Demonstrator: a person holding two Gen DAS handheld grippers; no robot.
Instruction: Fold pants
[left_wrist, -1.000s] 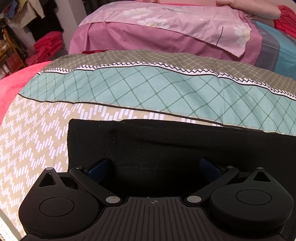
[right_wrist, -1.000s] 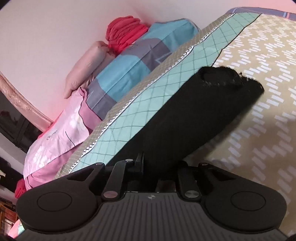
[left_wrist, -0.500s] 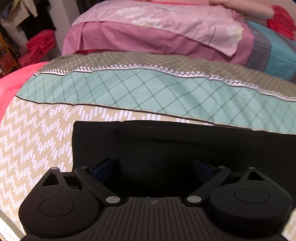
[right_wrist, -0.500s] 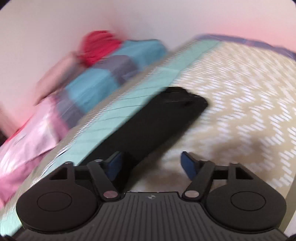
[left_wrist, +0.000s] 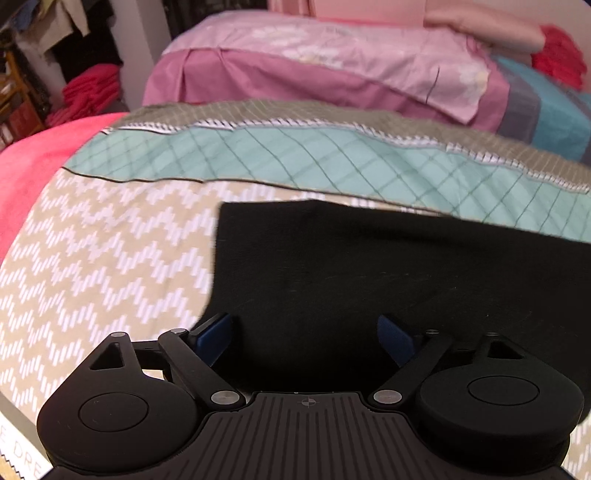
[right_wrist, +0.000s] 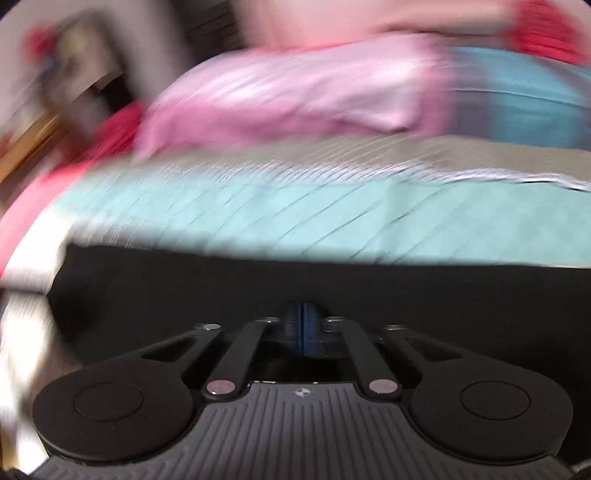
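Pants (left_wrist: 388, 266) lie flat on your patterned bedspread (left_wrist: 110, 240), near edge under both tools; your left gripper (left_wrist: 304, 338) is spread over them, your right gripper (right_wrist: 303, 330) has just closed, blue pads together, nothing visibly pinched

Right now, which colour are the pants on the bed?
Plain black pants, clearest in the left wrist view.
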